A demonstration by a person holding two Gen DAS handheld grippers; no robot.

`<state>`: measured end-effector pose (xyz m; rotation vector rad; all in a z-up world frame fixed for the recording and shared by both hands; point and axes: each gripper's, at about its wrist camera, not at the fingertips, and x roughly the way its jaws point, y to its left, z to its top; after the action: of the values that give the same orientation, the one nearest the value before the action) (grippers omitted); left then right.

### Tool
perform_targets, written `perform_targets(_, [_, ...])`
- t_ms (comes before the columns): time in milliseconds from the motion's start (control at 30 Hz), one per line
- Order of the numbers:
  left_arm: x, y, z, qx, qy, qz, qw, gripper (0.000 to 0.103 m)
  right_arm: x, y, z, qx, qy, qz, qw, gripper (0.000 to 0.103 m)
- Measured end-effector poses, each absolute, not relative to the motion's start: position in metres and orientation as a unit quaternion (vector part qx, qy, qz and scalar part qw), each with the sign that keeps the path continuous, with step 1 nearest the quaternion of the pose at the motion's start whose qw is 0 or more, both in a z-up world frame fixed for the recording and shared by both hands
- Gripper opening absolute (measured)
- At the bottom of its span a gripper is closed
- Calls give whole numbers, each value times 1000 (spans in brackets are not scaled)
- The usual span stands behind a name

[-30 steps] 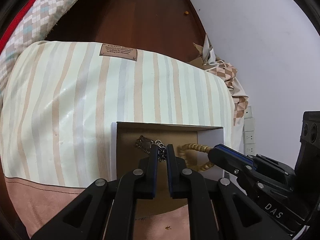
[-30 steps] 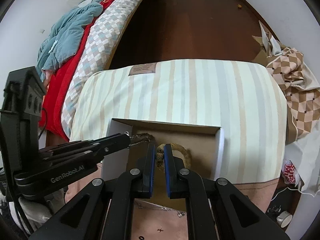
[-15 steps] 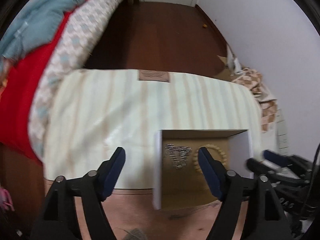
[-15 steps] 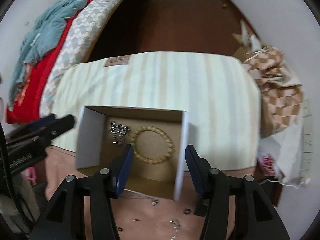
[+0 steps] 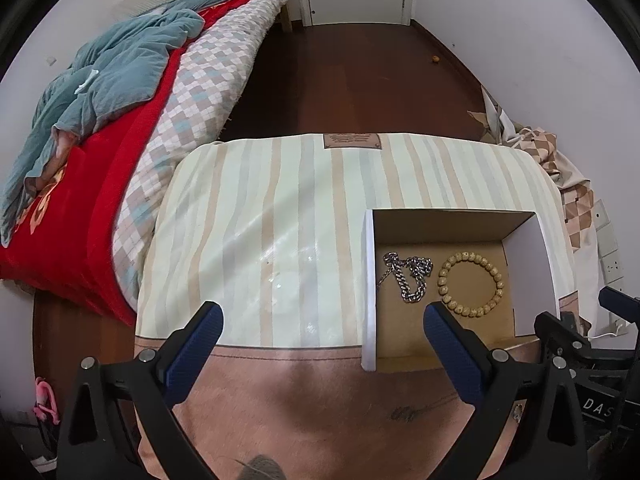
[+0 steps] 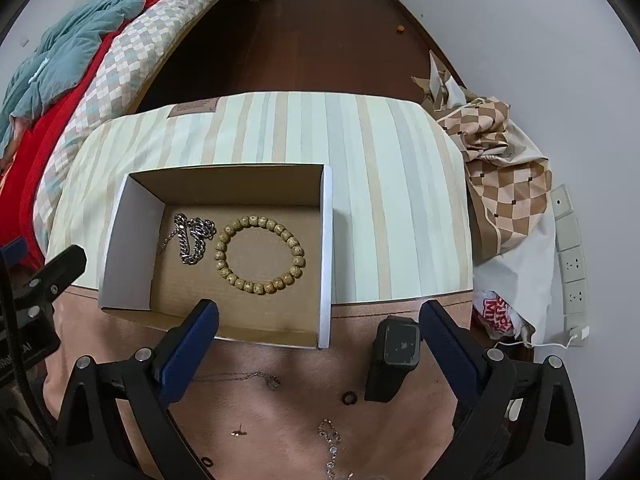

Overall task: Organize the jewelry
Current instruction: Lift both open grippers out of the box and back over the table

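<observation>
An open cardboard box (image 6: 124, 216) (image 5: 534, 276) stands on a striped mat. In it lie a silver chain (image 6: 192, 236) (image 5: 410, 274) and a wooden bead bracelet (image 6: 260, 254) (image 5: 470, 284). My left gripper (image 5: 320, 334) is open and empty, raised above the mat left of the box. My right gripper (image 6: 320, 334) is open and empty above the box's near right corner. Close in front of it lie a black smartwatch (image 6: 394, 354), a thin necklace (image 6: 256, 378), a small dark ring (image 6: 349, 398), an earring (image 6: 239, 433) and a crystal chain (image 6: 330, 444).
A bed with red, checked and teal bedding (image 5: 100, 120) stands to the left. Bags and checked cloth (image 6: 504, 188) are heaped at the right by a wall with sockets (image 6: 574, 264). Dark wood floor (image 5: 352, 80) lies beyond the mat.
Both grippers were shut on the chain and the bracelet inside the box. They have opened, left both pieces in the box, and pulled up and back.
</observation>
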<state>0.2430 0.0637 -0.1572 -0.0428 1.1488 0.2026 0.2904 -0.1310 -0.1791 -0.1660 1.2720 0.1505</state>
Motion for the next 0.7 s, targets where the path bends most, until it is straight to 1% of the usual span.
perform_targets(233, [225, 61, -139, -13, 524, 115, 844, 102, 275, -127, -159, -76, 574, 70, 812, 101])
perform_targets(367, [211, 58, -121, -1, 502, 119, 857, 102, 260, -129, -136, -76, 551, 64, 828, 101])
perform_targets(700, [159, 48, -77, -8, 458, 114, 882, 102, 211, -137, -83, -77, 504, 63, 858, 101])
